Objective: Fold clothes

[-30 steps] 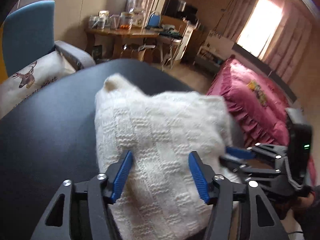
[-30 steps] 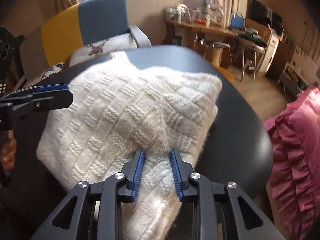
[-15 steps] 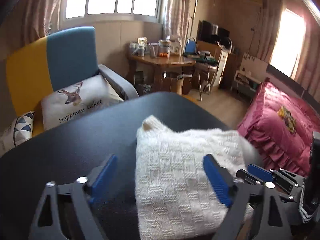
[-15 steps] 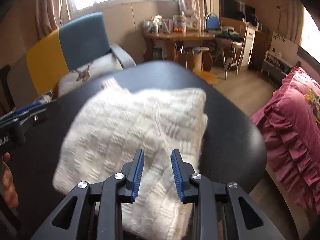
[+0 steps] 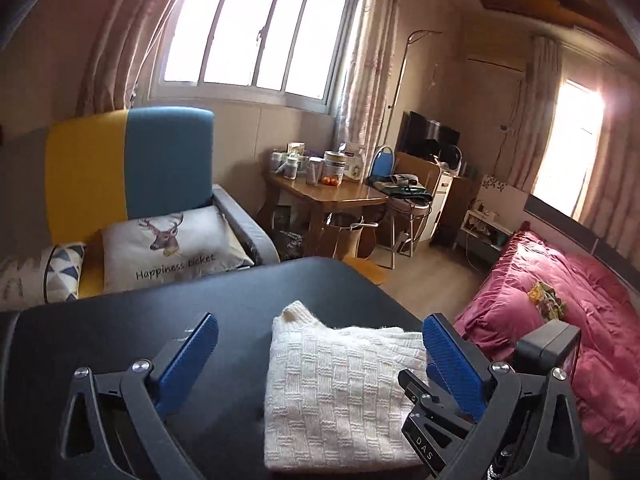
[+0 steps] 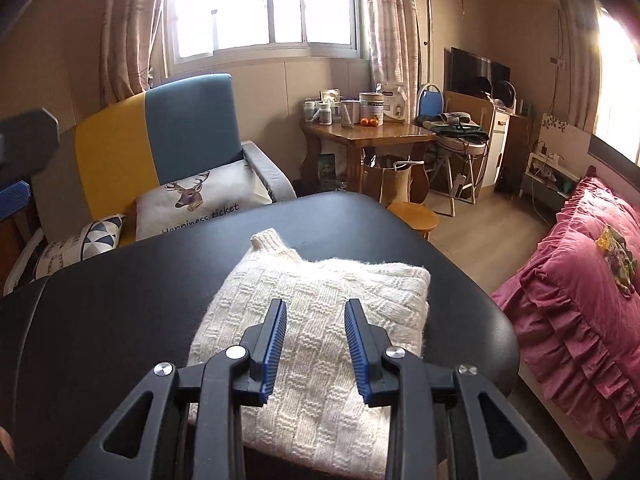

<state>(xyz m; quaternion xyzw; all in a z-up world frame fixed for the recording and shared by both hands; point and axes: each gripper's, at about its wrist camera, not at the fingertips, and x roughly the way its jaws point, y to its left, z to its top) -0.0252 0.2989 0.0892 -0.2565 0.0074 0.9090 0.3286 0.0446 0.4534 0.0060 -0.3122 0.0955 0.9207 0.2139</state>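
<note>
Left wrist view first: the left tool (image 5: pixel 316 344) hangs above the black counter (image 5: pixel 120 328), its blue pads (image 5: pixel 188 356) spread as wide as they go after just springing apart, and nothing sits between them. The white knitted sweater (image 5: pixel 340 396) lies folded flat on the counter, right of centre in this view, one ribbed cuff poking out at its far corner. The right tool (image 5: pixel 436 412) shows at the sweater's right edge, partly hidden behind the left tool's right finger. Beyond the counter sits a yellow and blue armchair (image 5: pixel 128 168) with a deer cushion (image 5: pixel 168 244), and to the right a pink bed (image 5: pixel 560 344).

Over to the right wrist view: the right tool (image 6: pixel 316 344) hovers over the near half of the folded sweater (image 6: pixel 320 304). Its pads (image 6: pixel 274 344) stand narrowly apart, parted, with only the knit showing through the gap below; no fabric is pinched. The sweater rests on the counter (image 6: pixel 120 320), toward its right side. At the far left edge, a blue pad of the left tool (image 6: pixel 12 196) is just visible.
</note>
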